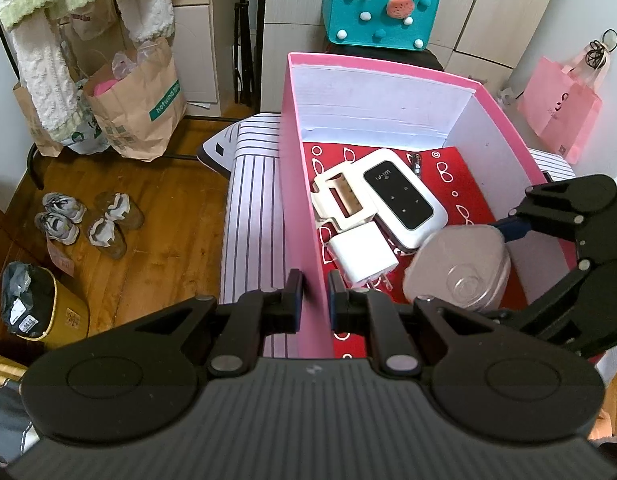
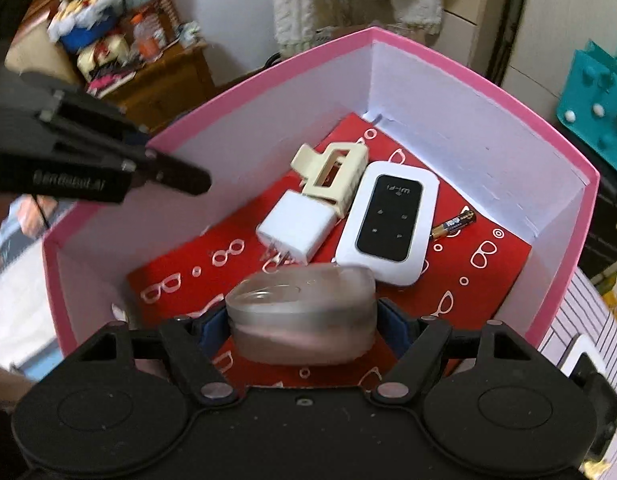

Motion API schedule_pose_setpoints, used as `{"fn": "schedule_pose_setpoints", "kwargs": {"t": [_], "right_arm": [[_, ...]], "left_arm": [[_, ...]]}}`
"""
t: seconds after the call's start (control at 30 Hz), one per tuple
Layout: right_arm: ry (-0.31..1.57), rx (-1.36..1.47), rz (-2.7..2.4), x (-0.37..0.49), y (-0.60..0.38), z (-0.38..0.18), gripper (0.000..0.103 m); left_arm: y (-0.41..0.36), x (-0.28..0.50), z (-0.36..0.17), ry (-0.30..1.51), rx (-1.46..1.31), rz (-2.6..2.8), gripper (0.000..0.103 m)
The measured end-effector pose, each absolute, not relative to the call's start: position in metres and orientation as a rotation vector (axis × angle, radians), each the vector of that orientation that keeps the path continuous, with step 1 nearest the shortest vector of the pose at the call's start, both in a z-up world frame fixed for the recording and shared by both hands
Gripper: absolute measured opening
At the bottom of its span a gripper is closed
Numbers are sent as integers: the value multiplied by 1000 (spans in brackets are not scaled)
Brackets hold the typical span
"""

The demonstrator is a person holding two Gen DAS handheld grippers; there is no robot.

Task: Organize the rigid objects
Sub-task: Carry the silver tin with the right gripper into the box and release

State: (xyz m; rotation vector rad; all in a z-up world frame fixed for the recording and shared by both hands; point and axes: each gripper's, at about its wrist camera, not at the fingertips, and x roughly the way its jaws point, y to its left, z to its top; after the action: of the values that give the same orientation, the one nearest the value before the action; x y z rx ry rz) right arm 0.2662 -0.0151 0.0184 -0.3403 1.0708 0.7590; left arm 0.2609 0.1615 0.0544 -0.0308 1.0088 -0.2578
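Clear rounded plastic container: clamped between right gripper pads, inside pink cardboard box. Left gripper: pinched narrowly on the box's wall.

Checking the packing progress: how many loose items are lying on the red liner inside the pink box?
4: hair clip toward the back, charger plug in front of it, Wi-Fi router beside both, battery past the router. The held clear case may hide more.

Left gripper jaws nearly shut, right gripper jaws wide, both angled downward.
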Motion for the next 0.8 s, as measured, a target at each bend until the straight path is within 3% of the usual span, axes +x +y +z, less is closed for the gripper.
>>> {"fn": "schedule_pose_setpoints", "kwargs": {"t": [0.3, 0.47, 0.67, 0.8], "right_arm": [[921, -571, 666, 252, -17, 28, 79], [851, -484, 631, 249, -46, 50, 79], [680, -178, 619, 236, -121, 90, 81], [579, -151, 527, 225, -169, 96, 82]], "left_arm": [[161, 260, 54, 1006, -26, -262, 12], [161, 260, 54, 1007, -37, -261, 12], [160, 260, 55, 1006, -39, -255, 12], [159, 260, 55, 1003, -41, -250, 12]]}}
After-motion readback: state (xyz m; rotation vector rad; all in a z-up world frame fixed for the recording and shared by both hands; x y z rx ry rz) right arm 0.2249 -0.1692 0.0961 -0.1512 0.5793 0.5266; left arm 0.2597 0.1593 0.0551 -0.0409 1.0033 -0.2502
